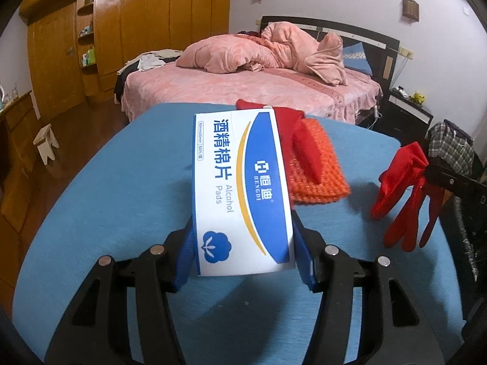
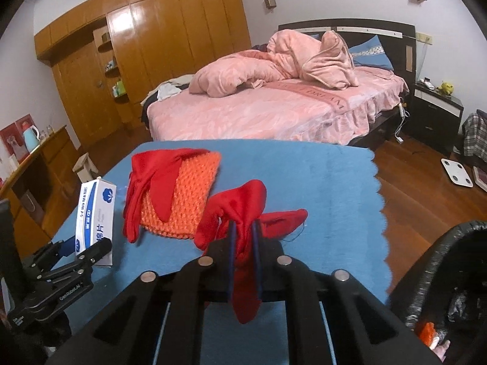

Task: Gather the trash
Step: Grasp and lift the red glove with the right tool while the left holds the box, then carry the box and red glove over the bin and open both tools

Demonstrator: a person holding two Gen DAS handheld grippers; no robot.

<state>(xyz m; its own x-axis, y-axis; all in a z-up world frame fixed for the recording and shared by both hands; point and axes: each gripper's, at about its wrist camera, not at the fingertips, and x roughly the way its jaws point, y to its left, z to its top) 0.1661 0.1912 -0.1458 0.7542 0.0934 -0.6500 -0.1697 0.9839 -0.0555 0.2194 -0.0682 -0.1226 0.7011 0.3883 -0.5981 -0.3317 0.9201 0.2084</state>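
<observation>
Gripping the alcohol pads box point(image 1: 242, 188) by its long sides above the blue table point(image 1: 121, 200), the left gripper point(image 1: 243, 261) carries light, crushable card. From the right wrist, the right gripper point(image 2: 243, 243) pinches 1 limp red glove point(image 2: 240, 210), bunched mid-fabric, near the black bin point(image 2: 441, 273).

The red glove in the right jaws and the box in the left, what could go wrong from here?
1. The right gripper pinches only a fold of the red glove; the loose fingers could snag or slip free on the way to the bin.
2. The left gripper holds the box by its near end, so the far end may tip or twist.
3. The second red glove lies on the orange knit cloth; grabbing one may drag both.
</observation>
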